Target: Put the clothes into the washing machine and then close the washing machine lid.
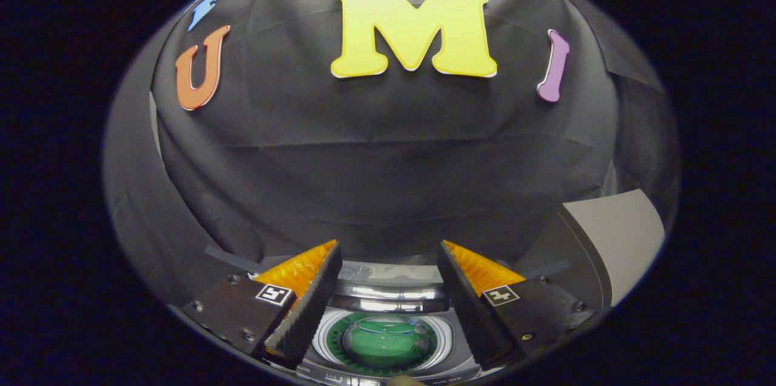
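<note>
We see the gripper [388, 289] from just behind its two fingers, which are spread wide apart with nothing held between them. The two fingers [303, 313] angle inward from below, each carrying a small square marker tag on its outer block.

Between the fingers, and below their tips, sits the washing machine [388, 368], seen from above. Its round drum opening [383, 343] lies directly in the gap between the fingers, ringed by pale concentric bands. Inside the drum we see something green [388, 346], flat and roughly centred; we cannot tell whether it is cloth or part of the drum's floor. Just beyond the opening, a shiny chrome-like band [391, 295] runs across the machine's far side, spanning from one finger to the other.

To the right of the right finger, a large panel [612, 240] stands raised, dark on its edge and pale grey on its broad face; it appears to be the machine's lid, standing open, though its hinge is hidden behind the finger.

Beyond all of this hangs the booth's wall [388, 180], a creased black cloth rising behind the machine.
</note>
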